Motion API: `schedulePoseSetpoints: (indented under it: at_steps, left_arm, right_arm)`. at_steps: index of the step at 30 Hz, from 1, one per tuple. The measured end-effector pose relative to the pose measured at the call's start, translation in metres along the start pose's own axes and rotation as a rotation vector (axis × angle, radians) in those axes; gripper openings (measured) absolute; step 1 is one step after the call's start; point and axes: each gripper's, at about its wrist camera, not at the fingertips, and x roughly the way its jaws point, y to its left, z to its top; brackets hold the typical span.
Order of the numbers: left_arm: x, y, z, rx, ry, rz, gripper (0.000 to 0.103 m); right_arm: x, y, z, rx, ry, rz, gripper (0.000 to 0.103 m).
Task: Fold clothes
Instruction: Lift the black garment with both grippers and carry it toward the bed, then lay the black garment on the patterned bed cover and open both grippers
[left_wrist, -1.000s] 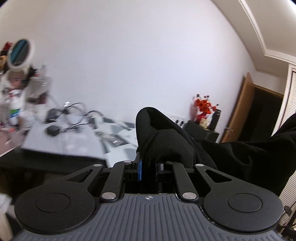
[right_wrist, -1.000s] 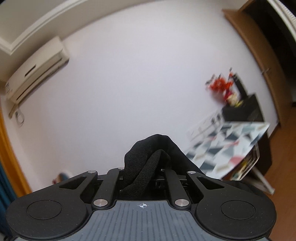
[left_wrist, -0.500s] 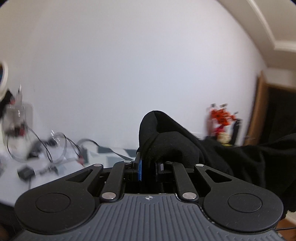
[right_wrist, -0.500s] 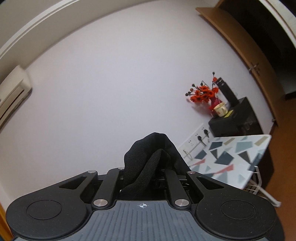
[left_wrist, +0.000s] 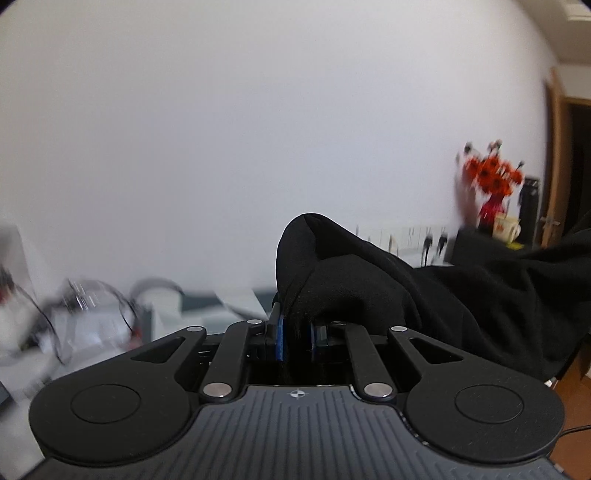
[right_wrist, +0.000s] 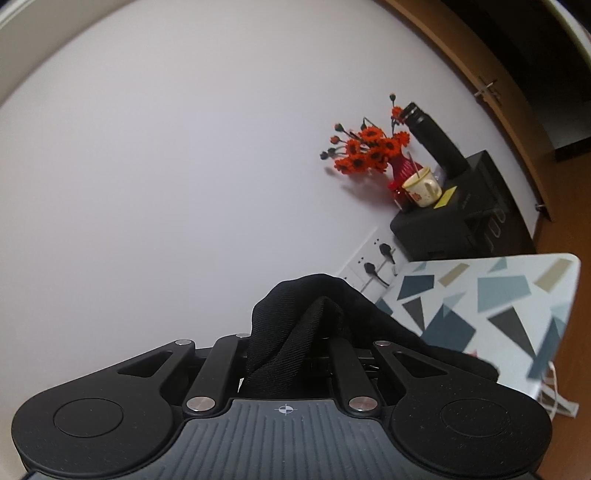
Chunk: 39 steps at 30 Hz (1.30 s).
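Note:
My left gripper (left_wrist: 295, 332) is shut on a bunched edge of a black garment (left_wrist: 461, 295), which rises over the blue pads and drapes away to the right in the air. My right gripper (right_wrist: 284, 350) is shut on another bunched part of the black garment (right_wrist: 295, 314), with a ribbed band running down between the jaws. Both grippers are held high, facing the white wall. The rest of the garment is hidden below the views.
A table with a geometric pattern (right_wrist: 480, 306) lies at the right. A black cabinet (right_wrist: 454, 221) carries red flowers (right_wrist: 369, 151), a mug (right_wrist: 421, 186) and a dark bottle. Blurred cables and clutter (left_wrist: 92, 314) sit on the table at left. A wooden door (right_wrist: 480, 74) is at far right.
Both grippers have swung while holding the garment: the left view panned right and up, losing the cluttered desk corner; the right view turned toward the flowers and patterned table, losing the air conditioner.

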Motion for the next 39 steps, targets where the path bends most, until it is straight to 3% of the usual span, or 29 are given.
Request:
schedulePoseSetpoints:
  at_steps: [5, 11, 17, 19, 21, 23, 24, 28, 33, 36, 39]
  left_arm:
    - [0.059, -0.068, -0.010, 0.084, 0.040, 0.066, 0.013]
    - [0.156, -0.119, -0.007, 0.108, 0.204, 0.170, 0.014]
    - [0.239, -0.109, -0.005, -0.085, 0.357, 0.288, 0.018]
    - [0.257, -0.102, -0.004, -0.100, 0.415, 0.320, 0.027]
    - [0.264, -0.100, -0.004, -0.056, 0.458, 0.356, 0.059]
    - [0.257, -0.100, -0.001, -0.006, 0.468, 0.370, 0.075]
    - [0.248, -0.100, 0.002, -0.003, 0.467, 0.347, 0.077]
    - [0.196, -0.098, 0.014, -0.018, 0.415, 0.280, 0.088]
    - [0.134, -0.087, 0.016, -0.072, 0.353, 0.282, 0.092]
    - [0.121, -0.088, -0.001, -0.063, 0.394, 0.268, 0.093]
    - [0.128, -0.095, -0.024, -0.009, 0.457, 0.275, 0.093]
  right_arm:
    - [0.106, -0.060, 0.023, -0.064, 0.113, -0.017, 0.009]
    - [0.255, -0.123, 0.029, -0.162, 0.328, -0.045, 0.009]
    - [0.382, -0.156, 0.008, -0.214, 0.474, -0.120, 0.011]
    - [0.410, -0.166, -0.004, -0.233, 0.517, -0.167, 0.017]
    - [0.434, -0.175, -0.017, -0.261, 0.561, -0.205, 0.030]
    - [0.443, -0.181, -0.028, -0.291, 0.595, -0.222, 0.053]
    - [0.443, -0.182, -0.031, -0.304, 0.607, -0.228, 0.061]
    - [0.415, -0.176, -0.027, -0.311, 0.608, -0.192, 0.074]
    - [0.366, -0.144, -0.012, -0.369, 0.569, -0.055, 0.077]
    - [0.345, -0.118, -0.020, -0.474, 0.578, 0.070, 0.078]
    - [0.334, -0.093, -0.049, -0.605, 0.638, 0.184, 0.079]
